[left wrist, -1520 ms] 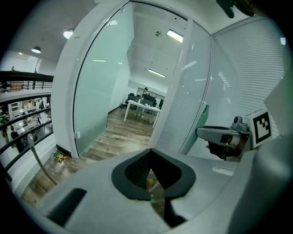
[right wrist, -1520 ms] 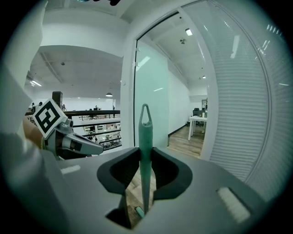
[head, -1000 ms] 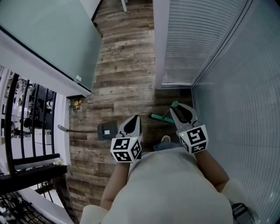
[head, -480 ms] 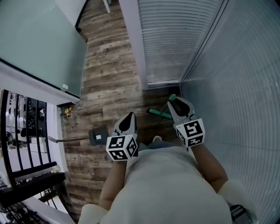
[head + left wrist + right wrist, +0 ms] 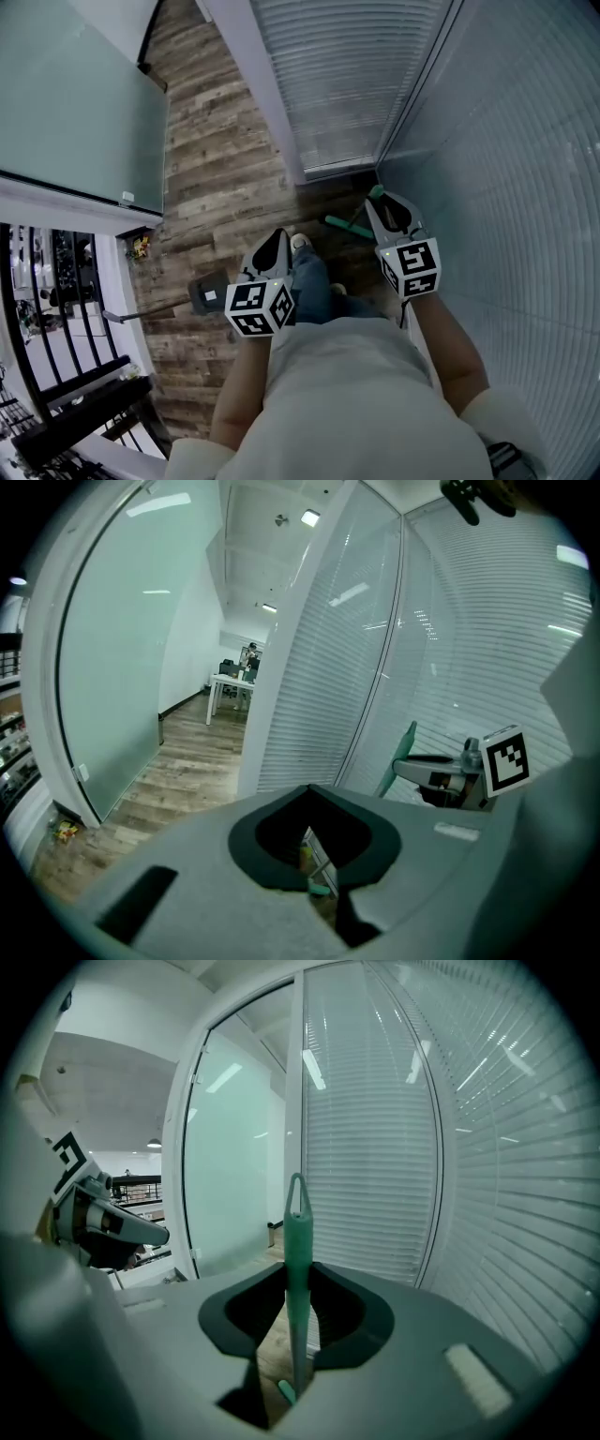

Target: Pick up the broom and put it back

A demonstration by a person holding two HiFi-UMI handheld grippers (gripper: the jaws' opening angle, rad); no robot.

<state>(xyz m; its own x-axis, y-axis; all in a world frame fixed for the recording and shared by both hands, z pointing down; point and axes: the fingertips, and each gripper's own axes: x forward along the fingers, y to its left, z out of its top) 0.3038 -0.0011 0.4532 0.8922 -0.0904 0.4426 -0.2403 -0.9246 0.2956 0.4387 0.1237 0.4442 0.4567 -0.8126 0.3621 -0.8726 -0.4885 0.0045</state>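
A green broom hangs in my right gripper (image 5: 378, 201), which is shut on its handle; the handle's looped tip (image 5: 375, 193) sticks out past the jaws and the broom head (image 5: 346, 226) hangs near the floor below. In the right gripper view the green handle (image 5: 297, 1241) stands upright between the closed jaws of my right gripper (image 5: 296, 1380). My left gripper (image 5: 278, 240) is shut and holds nothing; its tips meet in the left gripper view, where my left gripper (image 5: 324, 892) faces the right gripper (image 5: 441, 772) and the broom handle (image 5: 405, 747).
A grey dustpan (image 5: 207, 292) with a long handle lies on the wood floor (image 5: 225, 178) at the left. Blind-covered glass walls (image 5: 347, 84) meet in a corner just ahead. A frosted glass panel (image 5: 75, 103) and a black railing (image 5: 56, 281) stand left. A shoe (image 5: 300, 242) steps forward.
Both grippers and the broom have been carried toward the corner of the blind-covered walls. The dustpan has slid back to the lower left, and a shoe now shows ahead.
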